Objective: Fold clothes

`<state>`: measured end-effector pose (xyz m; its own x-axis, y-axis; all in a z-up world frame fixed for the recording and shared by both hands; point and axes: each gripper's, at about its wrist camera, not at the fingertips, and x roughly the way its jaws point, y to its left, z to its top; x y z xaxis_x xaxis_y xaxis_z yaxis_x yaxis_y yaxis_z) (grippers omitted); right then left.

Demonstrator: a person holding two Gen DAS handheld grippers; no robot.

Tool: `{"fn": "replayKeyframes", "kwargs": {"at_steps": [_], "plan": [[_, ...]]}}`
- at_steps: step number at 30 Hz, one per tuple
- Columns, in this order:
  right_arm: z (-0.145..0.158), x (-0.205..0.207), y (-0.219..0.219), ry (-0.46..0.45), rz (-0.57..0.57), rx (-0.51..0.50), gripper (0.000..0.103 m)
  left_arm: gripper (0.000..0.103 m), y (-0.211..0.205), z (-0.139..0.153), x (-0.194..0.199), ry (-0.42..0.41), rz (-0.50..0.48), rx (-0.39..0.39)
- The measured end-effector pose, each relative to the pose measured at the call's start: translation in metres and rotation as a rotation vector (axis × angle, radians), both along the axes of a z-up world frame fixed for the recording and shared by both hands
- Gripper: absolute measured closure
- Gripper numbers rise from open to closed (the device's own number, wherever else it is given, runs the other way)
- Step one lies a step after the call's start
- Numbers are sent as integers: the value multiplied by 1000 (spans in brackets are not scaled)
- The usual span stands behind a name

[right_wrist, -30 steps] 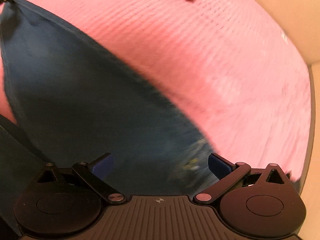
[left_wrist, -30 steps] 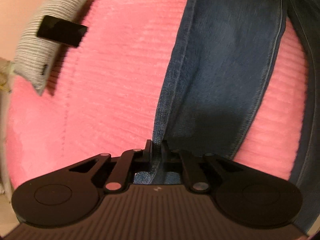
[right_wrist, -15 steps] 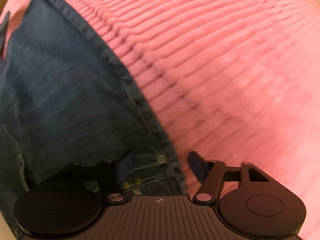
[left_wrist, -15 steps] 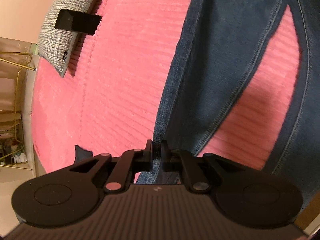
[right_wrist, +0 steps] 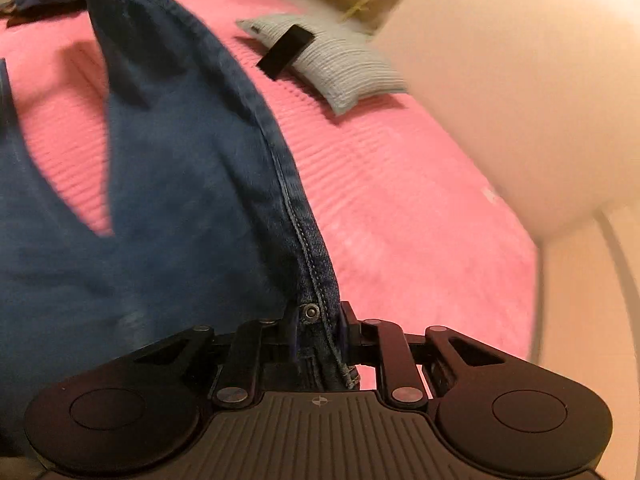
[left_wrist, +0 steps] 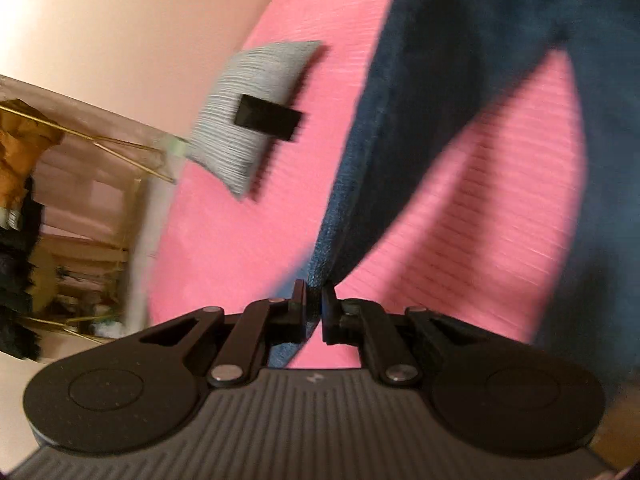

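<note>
A pair of blue jeans (left_wrist: 460,92) hangs over a pink ribbed bed cover (left_wrist: 248,232), its legs spread so pink shows between them. My left gripper (left_wrist: 314,300) is shut on a seamed edge of the jeans, which rises from between its pads. In the right wrist view the jeans (right_wrist: 172,184) fill the left half. My right gripper (right_wrist: 318,320) is closing, and the jeans' waistband with its metal button (right_wrist: 310,311) is pinched between the jaws.
A grey ribbed cushion (left_wrist: 256,108) with a black rectangular object (left_wrist: 268,122) on it lies on the bed; the cushion (right_wrist: 340,64) shows at the top of the right wrist view too. A gold wire rack (left_wrist: 80,152) and a cream wall (right_wrist: 520,80) border the bed.
Both grippers rose and swung, lifting the jeans off the cover. The right gripper, wide open a second ago, closed around the buttoned waistband. The cushion came into both views.
</note>
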<state>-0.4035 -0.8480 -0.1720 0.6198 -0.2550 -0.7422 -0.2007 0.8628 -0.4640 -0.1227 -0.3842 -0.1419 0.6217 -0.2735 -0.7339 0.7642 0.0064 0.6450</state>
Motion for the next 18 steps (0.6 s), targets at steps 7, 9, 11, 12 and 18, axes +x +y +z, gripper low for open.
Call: {"fn": "replayKeyframes", "kwargs": {"at_steps": [7,9,11,12,18], "plan": [[-117,-111,89,232,-137,77,85,98,96,-143,-95,182,38,229],[-132,-122,95,273,-193,118,81,98,104,-165,-112,201,18,250],[-125,-127,95,268,-234,150,58,98,107,-178,-117,186,28,247],[-118,-129,96,247,-257,173,35,98,107,-180,-115,187,49,235],[-98,-140,60,129,-670,508,28,98,106,-174,-105,195,67,218]]}}
